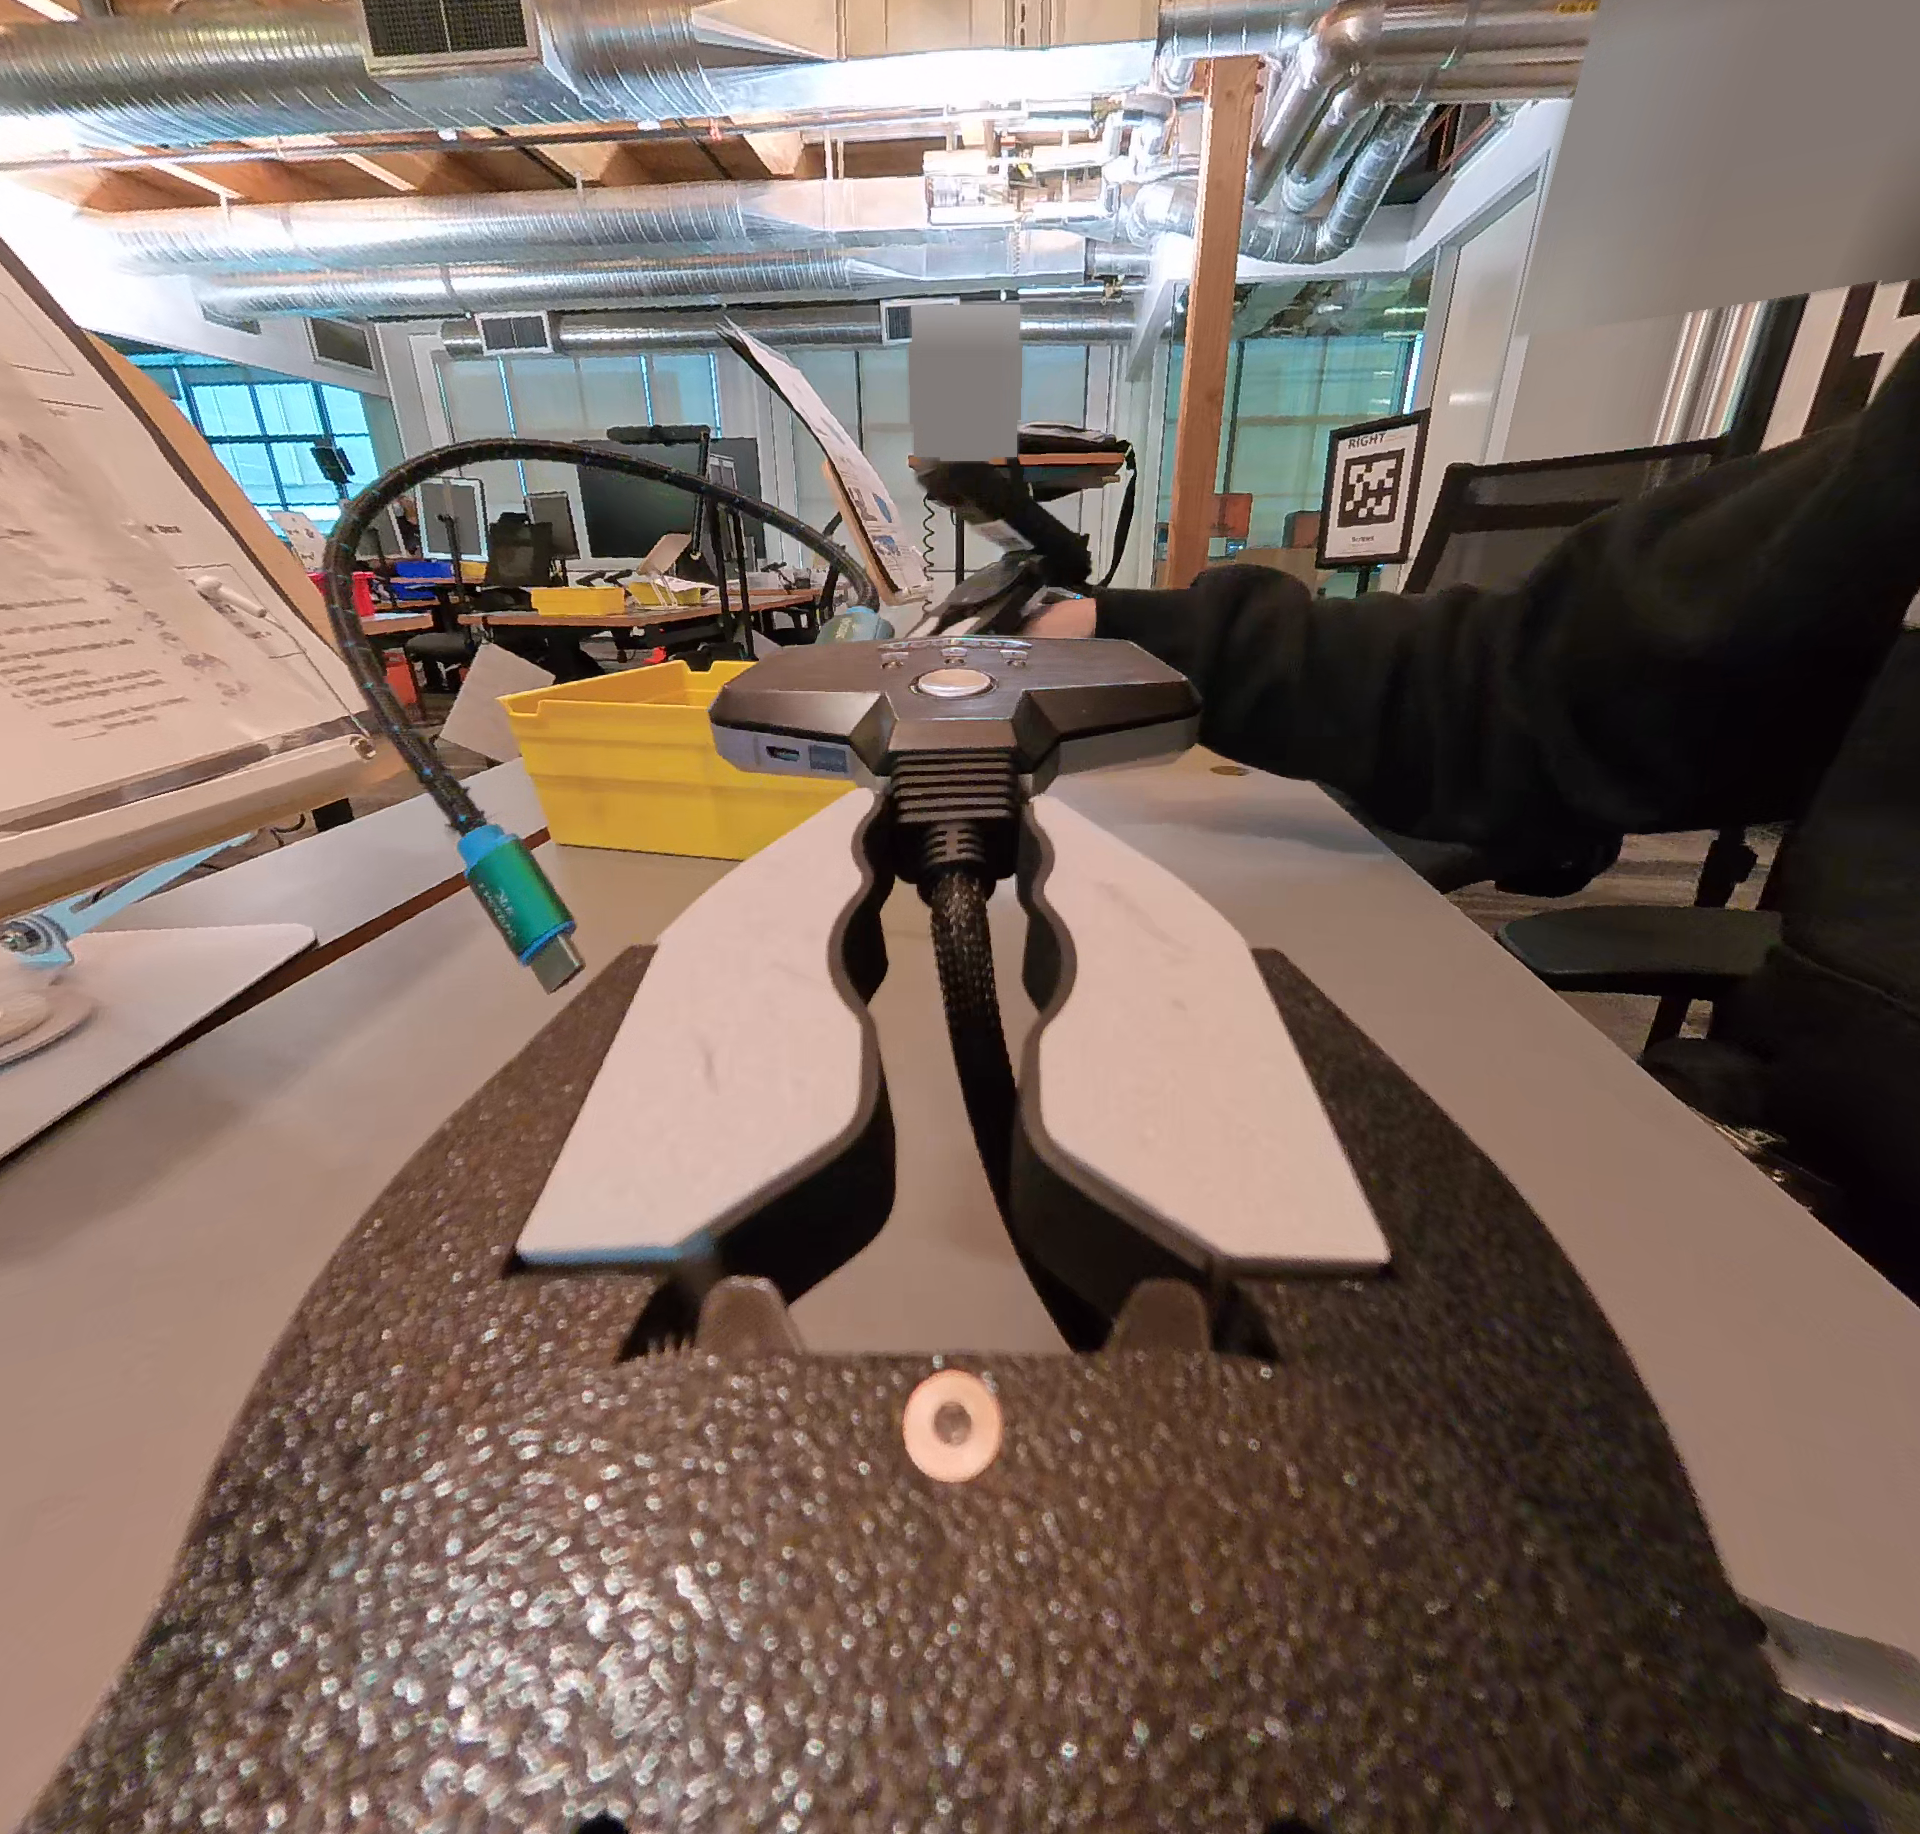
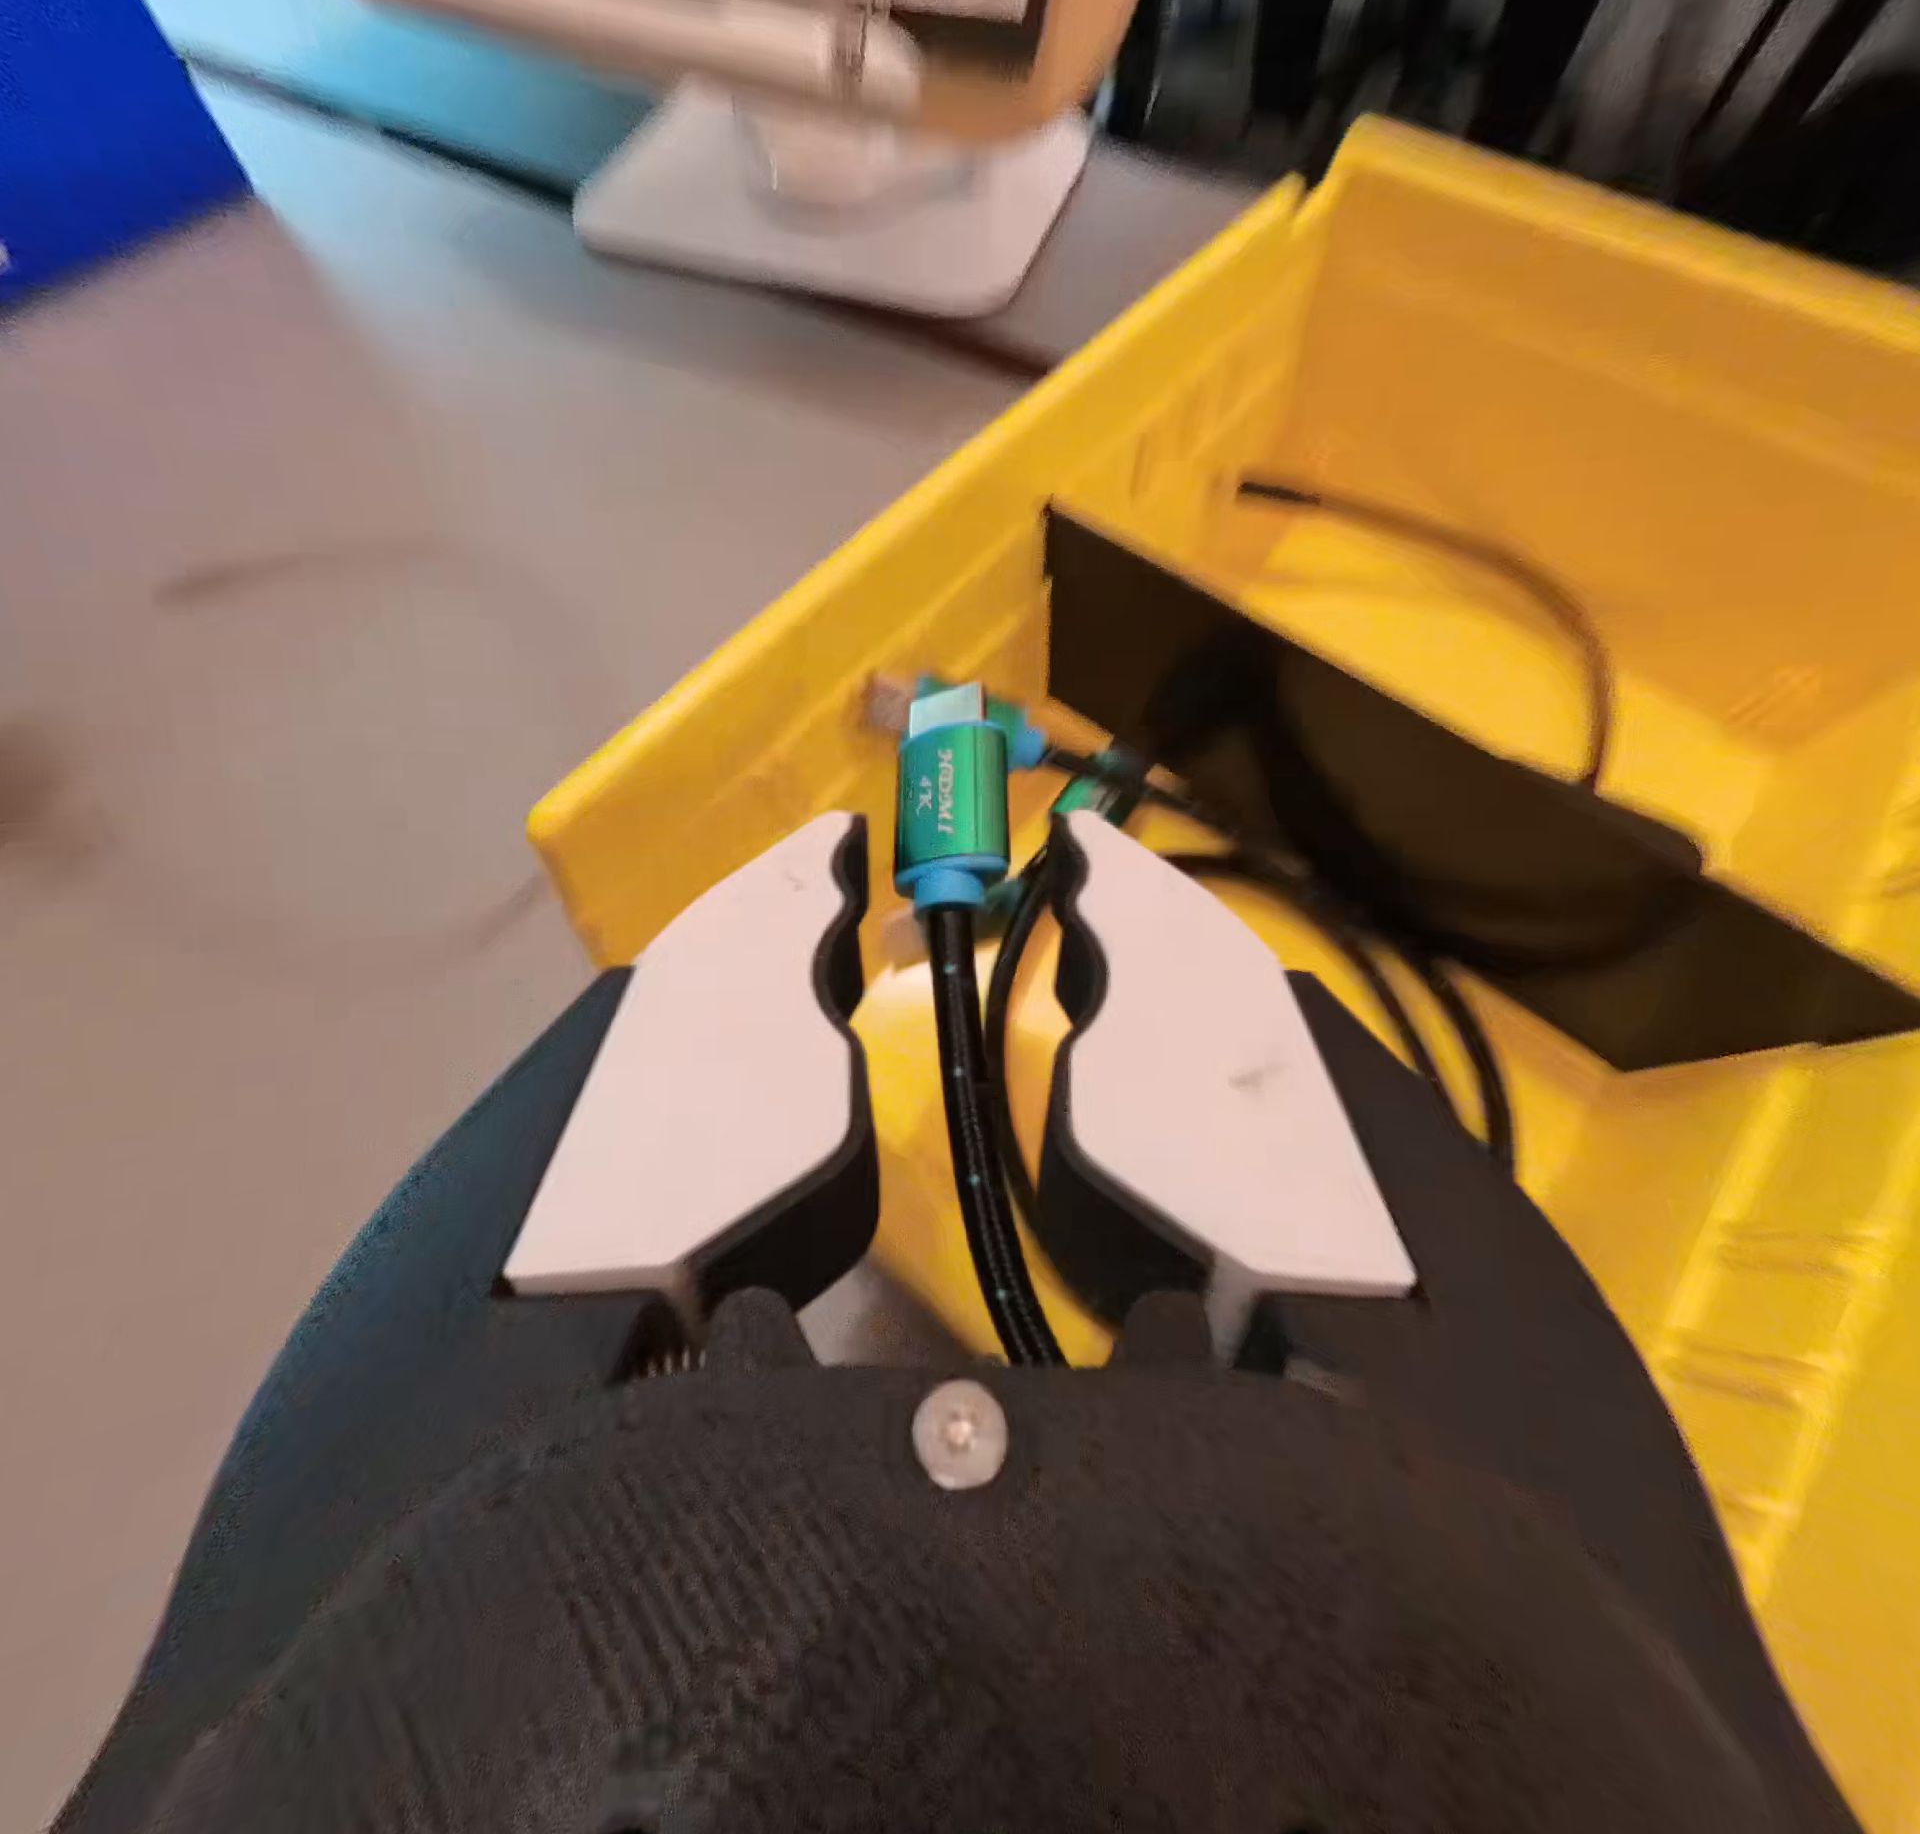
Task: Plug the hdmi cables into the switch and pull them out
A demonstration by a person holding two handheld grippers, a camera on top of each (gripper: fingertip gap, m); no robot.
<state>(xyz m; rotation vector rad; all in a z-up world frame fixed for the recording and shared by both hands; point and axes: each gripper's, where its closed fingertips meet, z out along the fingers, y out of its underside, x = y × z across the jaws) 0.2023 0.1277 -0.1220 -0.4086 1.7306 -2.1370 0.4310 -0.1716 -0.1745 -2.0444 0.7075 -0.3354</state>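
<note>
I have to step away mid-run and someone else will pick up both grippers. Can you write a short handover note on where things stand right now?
Left gripper: shut on the switch's black braided cable, just behind the switch, which it holds above the grey table.
Right gripper: open, over the yellow bin, fingers either side of a green HDMI plug on a braided cable; not gripped yet.
Another green HDMI plug hangs free left of the switch.
Done: switch picked up.
The one port visible on the switch's side is empty; other ports out of view.
Left: grasp a plug, insert, then pull out.

1 switch, 1 yellow bin, 3 green HDMI plugs.
</note>
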